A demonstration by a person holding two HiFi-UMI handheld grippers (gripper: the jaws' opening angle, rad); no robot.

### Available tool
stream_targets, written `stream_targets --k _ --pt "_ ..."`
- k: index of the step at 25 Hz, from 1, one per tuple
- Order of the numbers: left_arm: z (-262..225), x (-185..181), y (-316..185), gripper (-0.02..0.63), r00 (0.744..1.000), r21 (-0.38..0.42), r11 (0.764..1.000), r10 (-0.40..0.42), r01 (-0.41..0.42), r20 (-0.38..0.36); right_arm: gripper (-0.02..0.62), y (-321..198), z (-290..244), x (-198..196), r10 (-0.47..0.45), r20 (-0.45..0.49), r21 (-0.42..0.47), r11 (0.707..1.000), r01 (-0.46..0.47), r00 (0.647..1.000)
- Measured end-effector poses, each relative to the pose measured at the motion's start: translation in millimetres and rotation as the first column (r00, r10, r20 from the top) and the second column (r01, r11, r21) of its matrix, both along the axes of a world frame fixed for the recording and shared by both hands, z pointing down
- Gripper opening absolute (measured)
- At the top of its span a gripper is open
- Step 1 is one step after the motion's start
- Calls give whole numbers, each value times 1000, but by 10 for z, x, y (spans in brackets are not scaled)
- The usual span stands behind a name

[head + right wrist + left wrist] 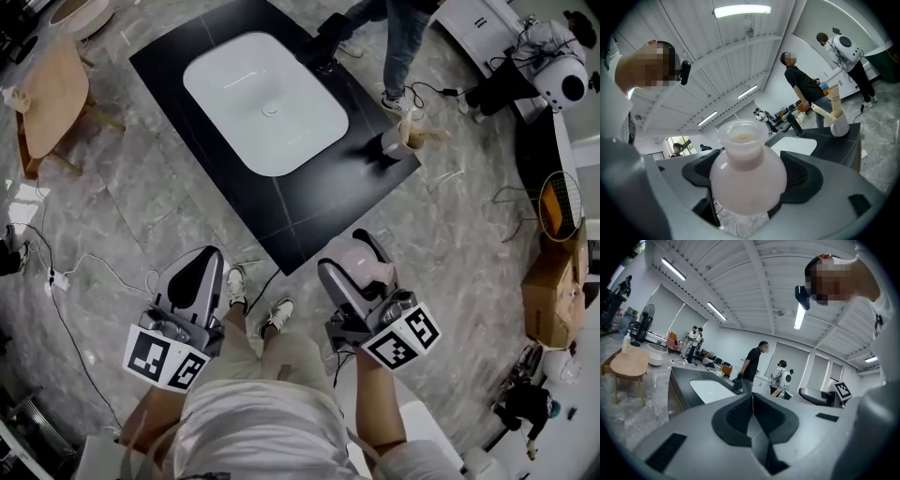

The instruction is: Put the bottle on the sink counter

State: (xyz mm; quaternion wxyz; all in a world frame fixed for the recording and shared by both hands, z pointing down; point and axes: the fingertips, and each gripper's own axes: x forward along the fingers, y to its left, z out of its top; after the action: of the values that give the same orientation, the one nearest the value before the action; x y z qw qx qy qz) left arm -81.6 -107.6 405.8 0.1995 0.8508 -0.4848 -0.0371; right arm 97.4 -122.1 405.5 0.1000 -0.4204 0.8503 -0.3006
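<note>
Firstly, bottle point(747, 173): pale pink, round-bodied with a wide neck, clamped at its body between the jaws of the right gripper point(352, 255), mouth pointing away from the wearer. In the head view the bottle point(364, 267) was held above the floor point(122, 216), just off the near edge of the counter point(309, 192) and not resting on it.

Left gripper point(208, 258): jaws pressed together with nothing between them, held above the floor beside the wearer's shoes point(277, 314); confirmed in the left gripper view point(752, 401).

Counter: black, rectangular, with a white basin point(265, 101) set into it. Black faucet point(323, 47) at the far edge. Pale cup point(401, 141) holding tubes, upright at the right corner.

Surroundings: grey marbled floor; wooden table point(47, 94) well apart at the left; a person point(398, 37) standing beyond the counter.
</note>
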Motion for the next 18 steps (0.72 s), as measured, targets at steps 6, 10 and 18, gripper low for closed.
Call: stream_targets --k 6,10,18 --pt "302 -40 -14 17 1000 -40 999 6 -6 2 411 -68 408 -150 -5 -76 -26 1000 3 997" --pt "459 -71 -76 17 1000 -57 998 12 -12 3 411 -138 679 -233 -5 -133 -43 999 -1 991" --pt "678 -99 -219 17 999 -77 997 32 -31 12 411 -270 1128 -332 -9 -197 -77 997 -6 980"
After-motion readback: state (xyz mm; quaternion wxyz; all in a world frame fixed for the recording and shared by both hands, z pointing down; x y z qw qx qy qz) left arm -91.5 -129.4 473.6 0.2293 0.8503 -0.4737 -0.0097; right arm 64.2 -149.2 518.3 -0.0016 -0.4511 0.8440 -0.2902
